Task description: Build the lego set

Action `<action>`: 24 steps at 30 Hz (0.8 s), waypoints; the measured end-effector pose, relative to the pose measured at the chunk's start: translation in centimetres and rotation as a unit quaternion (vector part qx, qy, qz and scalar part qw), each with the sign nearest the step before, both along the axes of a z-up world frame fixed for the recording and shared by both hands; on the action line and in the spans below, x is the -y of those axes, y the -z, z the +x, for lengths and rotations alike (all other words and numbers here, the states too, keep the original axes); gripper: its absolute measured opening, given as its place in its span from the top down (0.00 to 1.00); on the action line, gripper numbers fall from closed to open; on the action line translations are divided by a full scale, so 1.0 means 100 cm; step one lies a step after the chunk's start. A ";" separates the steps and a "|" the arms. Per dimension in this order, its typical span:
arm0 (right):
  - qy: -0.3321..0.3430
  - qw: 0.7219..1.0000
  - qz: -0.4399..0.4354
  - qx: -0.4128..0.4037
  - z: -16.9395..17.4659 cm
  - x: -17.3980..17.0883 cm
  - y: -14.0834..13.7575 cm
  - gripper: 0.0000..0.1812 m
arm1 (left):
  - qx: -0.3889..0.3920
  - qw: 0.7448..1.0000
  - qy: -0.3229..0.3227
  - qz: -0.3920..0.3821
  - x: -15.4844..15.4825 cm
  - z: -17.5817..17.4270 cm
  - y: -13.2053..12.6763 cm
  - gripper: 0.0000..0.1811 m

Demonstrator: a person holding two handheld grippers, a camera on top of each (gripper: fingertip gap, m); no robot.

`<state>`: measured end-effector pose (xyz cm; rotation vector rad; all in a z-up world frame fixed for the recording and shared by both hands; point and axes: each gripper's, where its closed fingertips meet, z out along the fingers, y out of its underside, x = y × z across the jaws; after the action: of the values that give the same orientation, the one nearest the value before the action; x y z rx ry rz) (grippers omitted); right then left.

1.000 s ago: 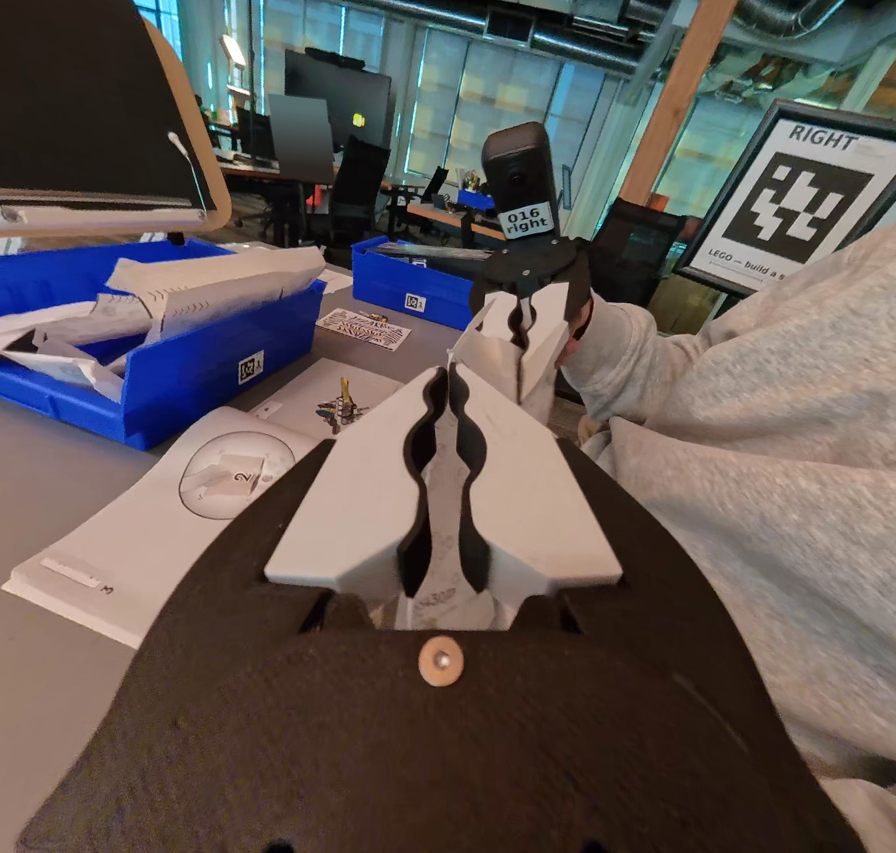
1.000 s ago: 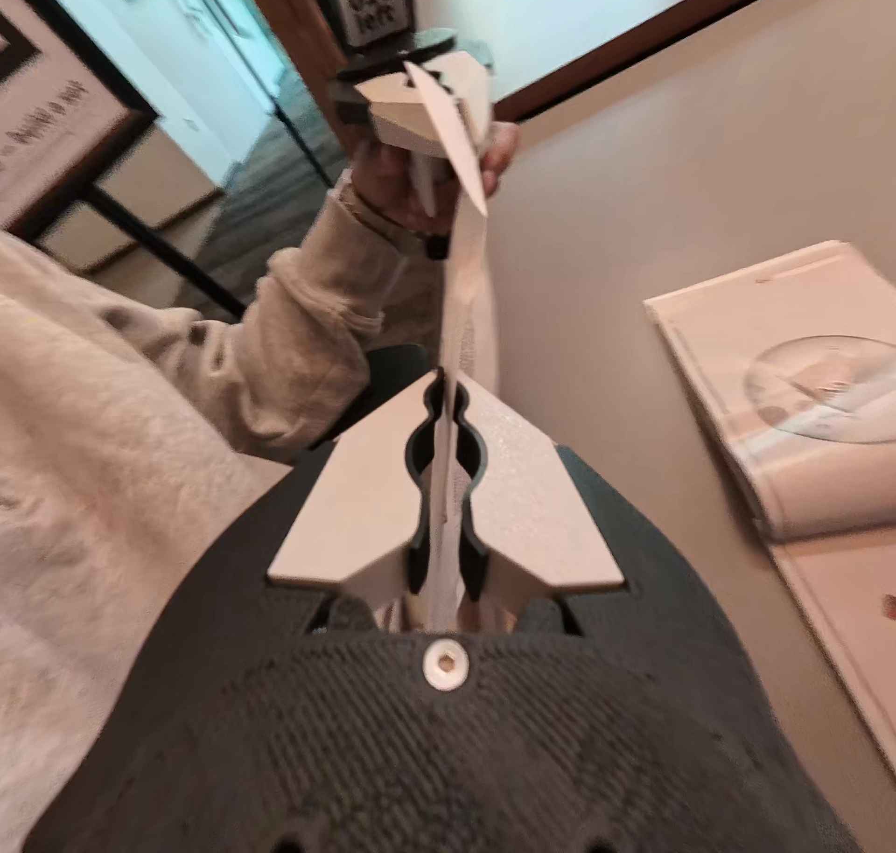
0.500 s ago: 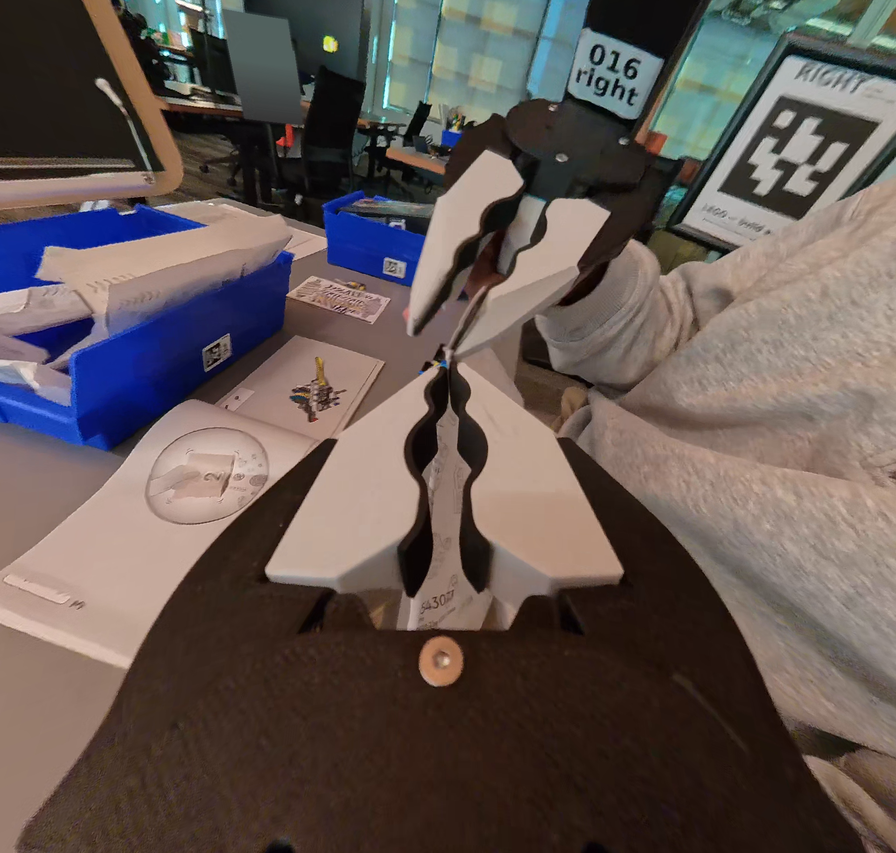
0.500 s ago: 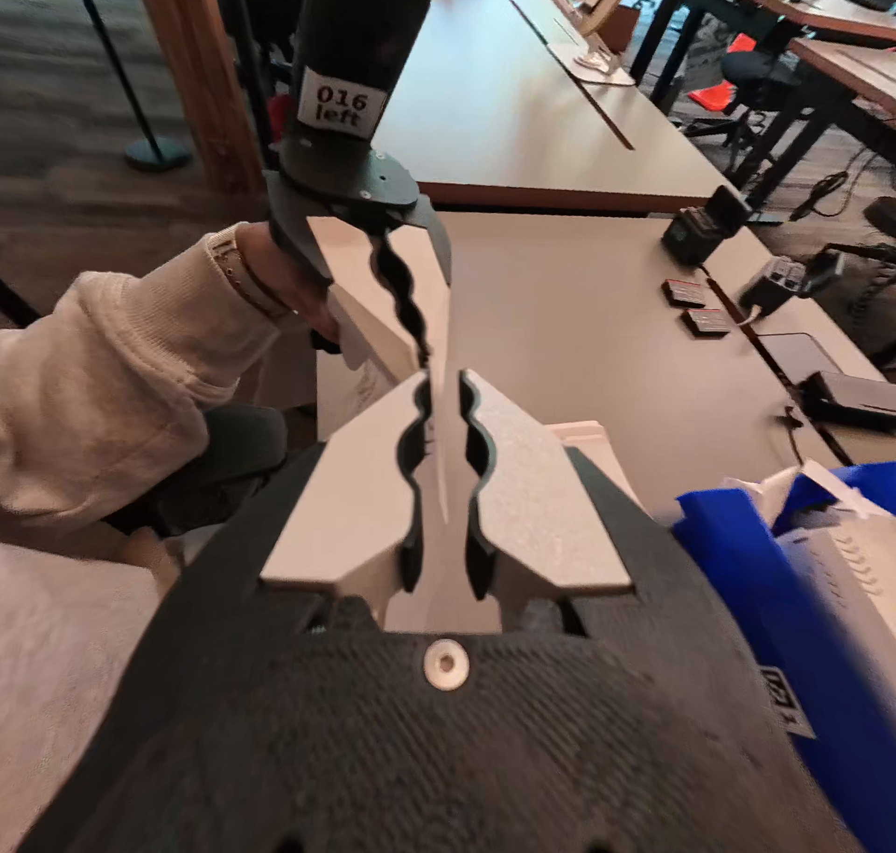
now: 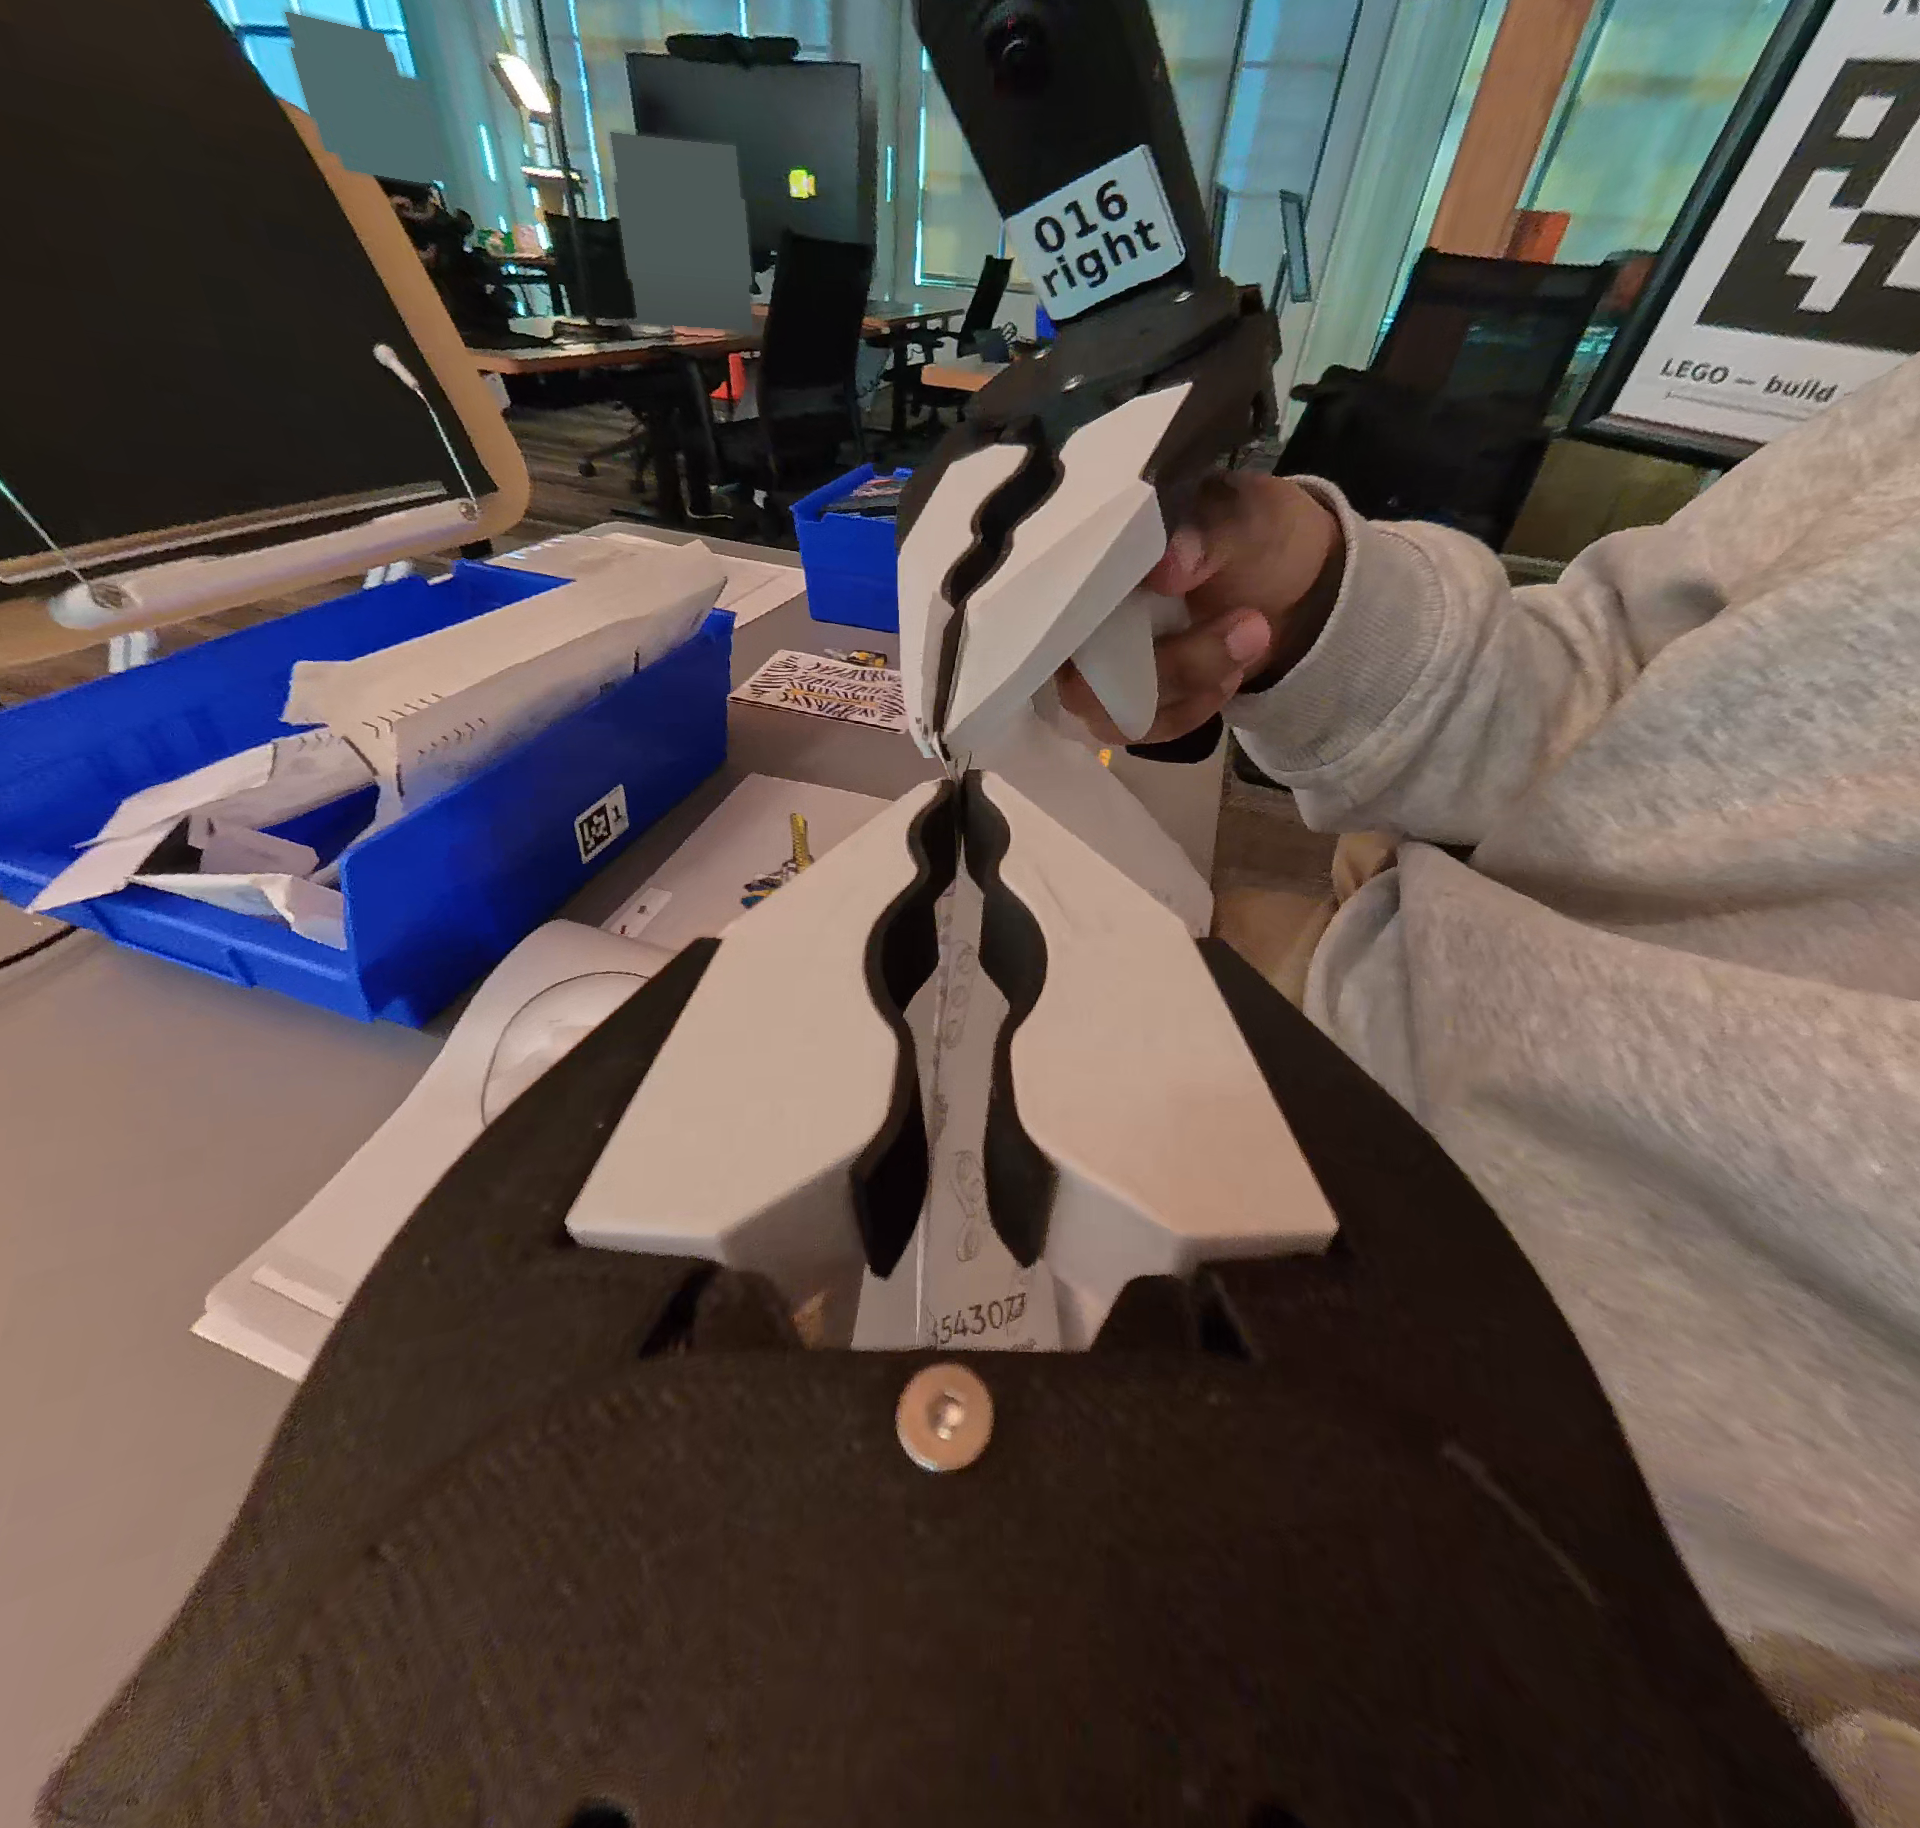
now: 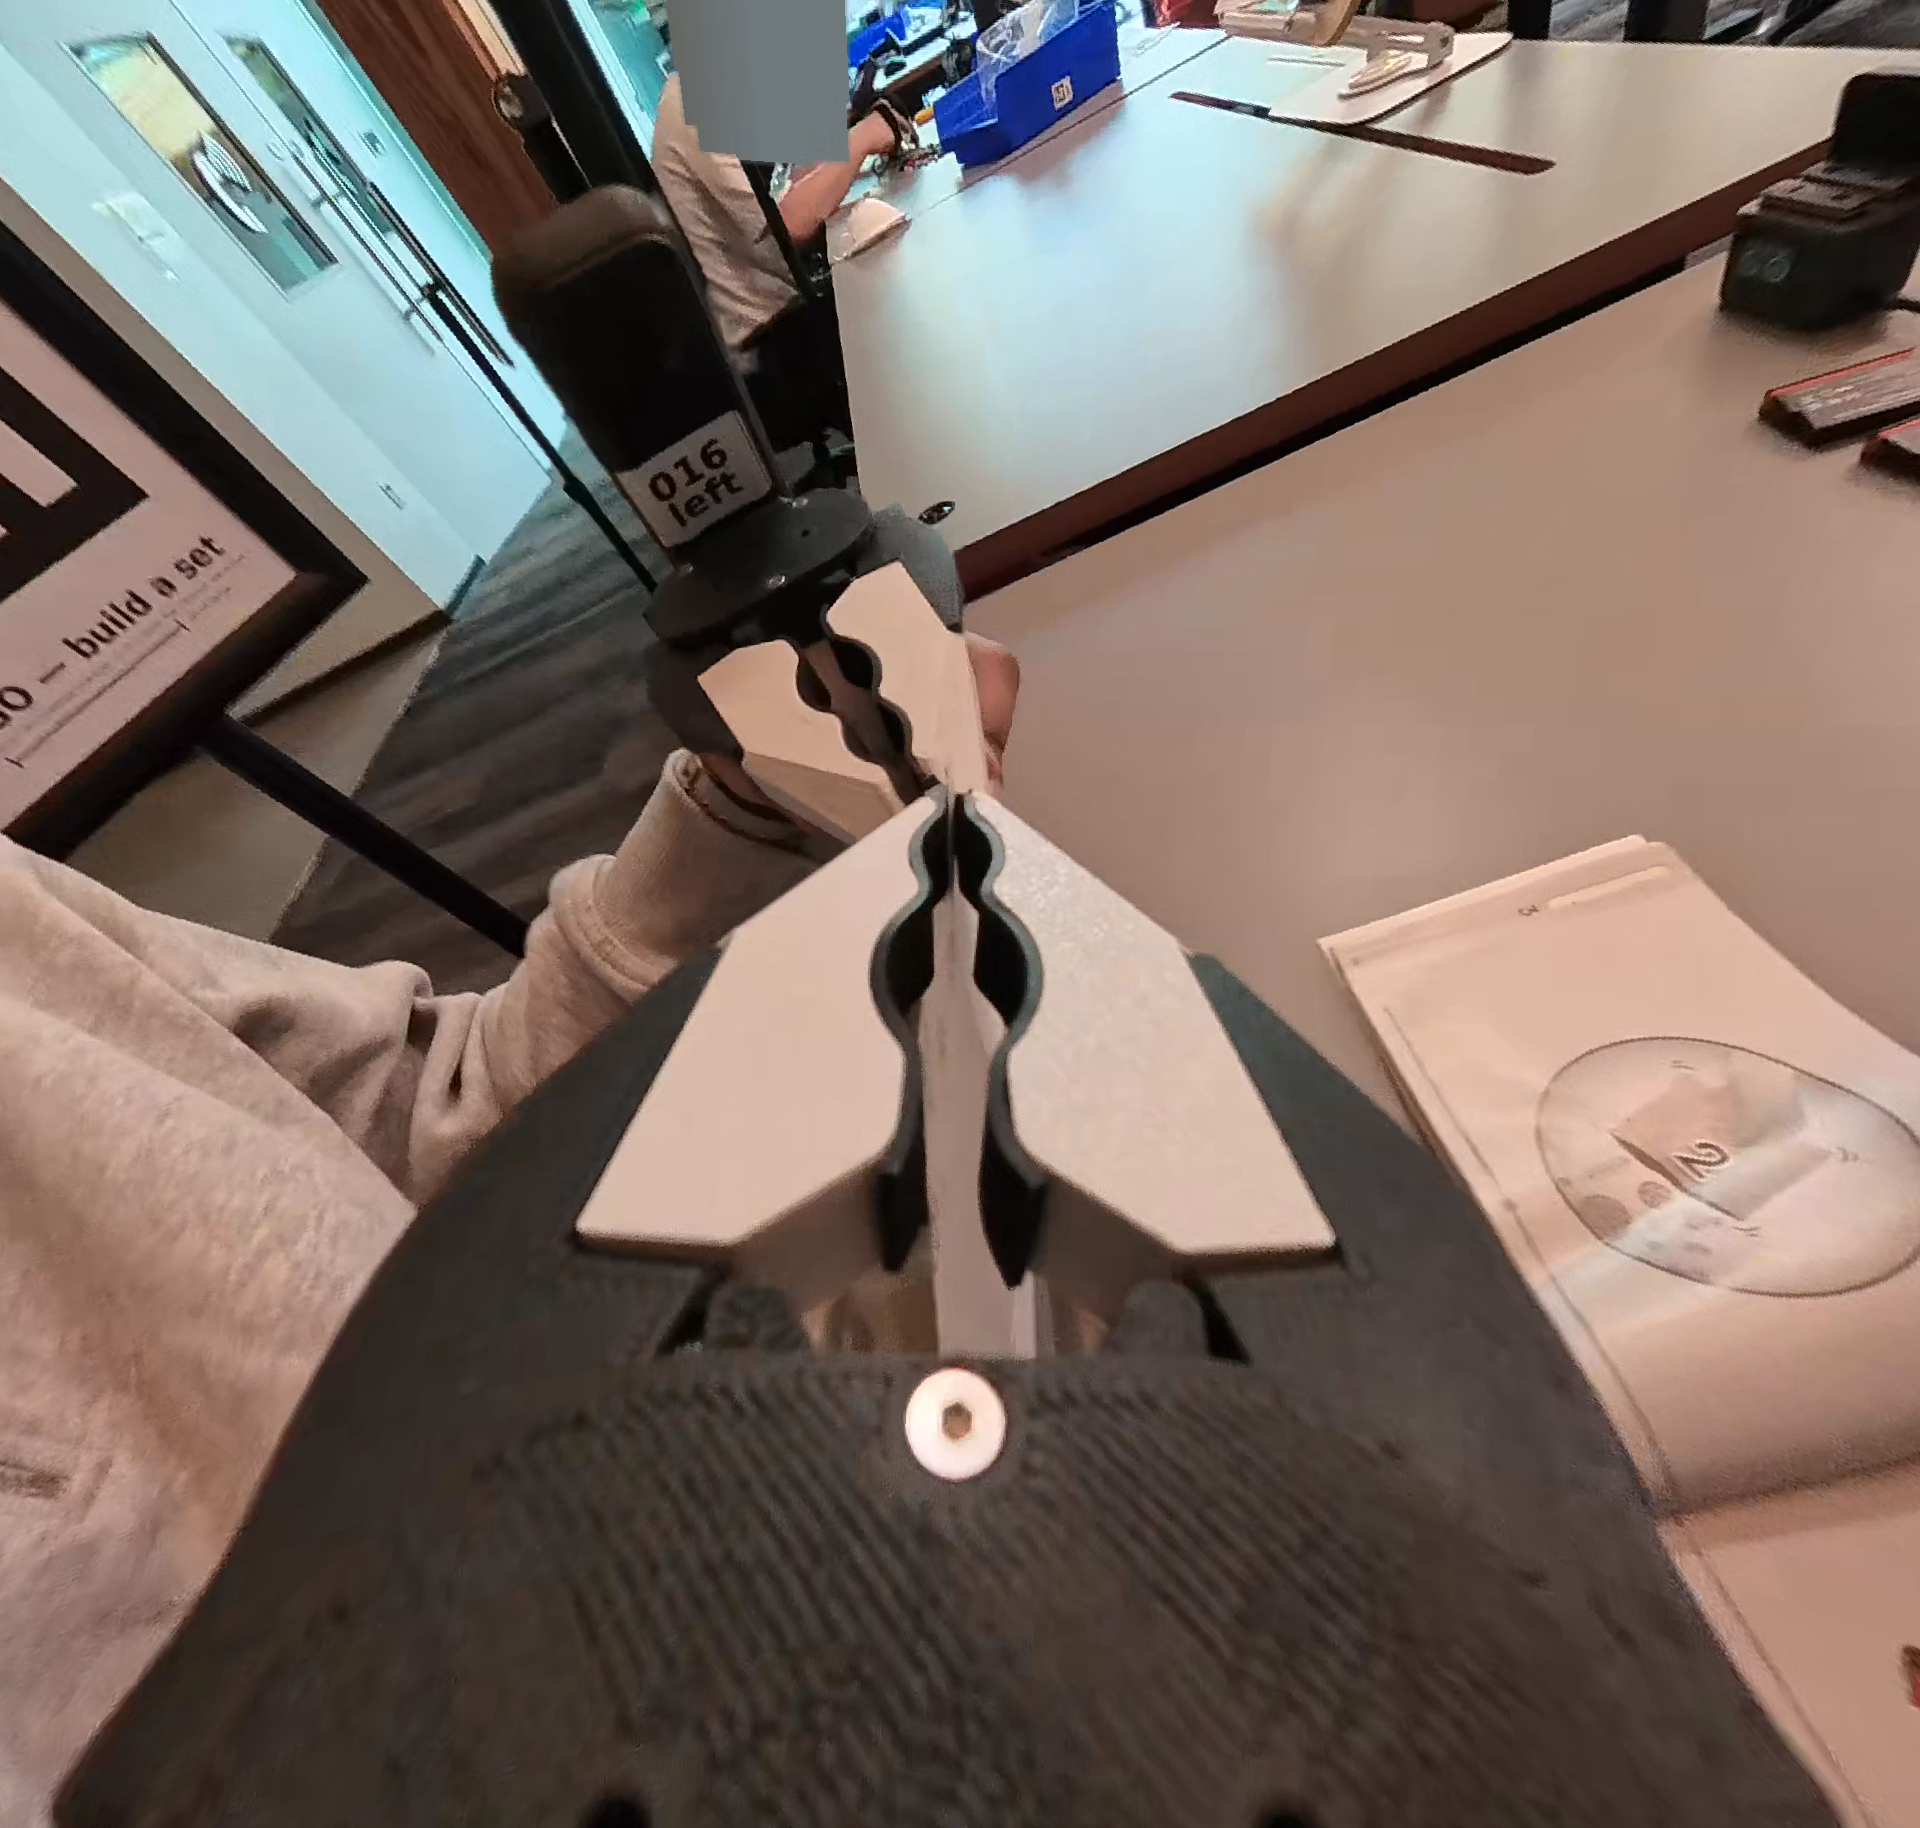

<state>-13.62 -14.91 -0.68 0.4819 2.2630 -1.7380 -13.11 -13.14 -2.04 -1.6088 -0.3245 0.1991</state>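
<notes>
The left tongs [image 5: 958,791] were clenched on a white paper bag [image 5: 961,1134], its sheet running edge-on between their fingers. The right tongs [image 6: 951,799], tip to tip with them above the counter's [image 6: 1403,656] near edge, gripped the same bag. An instruction booklet [image 6: 1621,1082] lay just right.

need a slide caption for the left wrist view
Both grippers, left and right, pinch a paper bag tip to tip above the booklet.

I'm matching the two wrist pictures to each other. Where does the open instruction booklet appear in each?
Left wrist view: instruction booklet at lower left on the grey table, partly behind the left claw.
Right wrist view: booklet at right, beside the right claw.
Shared landmark: its round printed picture.
</notes>
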 end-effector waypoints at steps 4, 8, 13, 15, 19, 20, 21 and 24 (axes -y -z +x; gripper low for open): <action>0.002 0.999 -0.016 0.042 -0.001 -0.001 0.000 1.00 | -0.026 0.999 -0.012 -0.016 -0.001 -0.001 0.000 1.00; 0.005 0.996 -0.030 0.083 -0.002 -0.001 0.001 1.00 | -0.051 0.998 -0.019 -0.030 -0.001 -0.001 0.001 1.00; 0.014 0.994 -0.043 0.097 -0.002 0.001 -0.001 1.00 | -0.064 0.997 -0.022 -0.027 0.001 -0.001 0.001 1.00; 0.002 0.994 -0.059 0.092 0.002 0.002 -0.005 1.00 | -0.054 0.998 -0.010 -0.007 0.002 0.002 -0.004 1.00; 0.003 0.999 -0.036 0.028 0.003 -0.004 -0.007 0.94 | -0.038 0.999 0.004 -0.003 0.005 0.005 -0.002 1.00; 0.008 0.999 -0.033 0.007 0.002 -0.007 -0.010 0.94 | -0.035 0.999 0.004 -0.005 0.006 0.005 -0.001 1.00; 0.011 0.999 -0.031 -0.011 0.003 -0.009 -0.013 0.93 | -0.032 0.999 0.003 -0.004 0.008 0.005 0.000 1.00; 0.009 0.998 -0.009 -0.060 0.007 -0.009 -0.015 0.91 | -0.021 1.000 0.010 0.000 0.011 0.006 0.000 1.00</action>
<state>-12.89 -14.03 0.79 0.4065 2.3275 -1.8419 -12.51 -14.19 -2.03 -1.6042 -0.2760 0.2163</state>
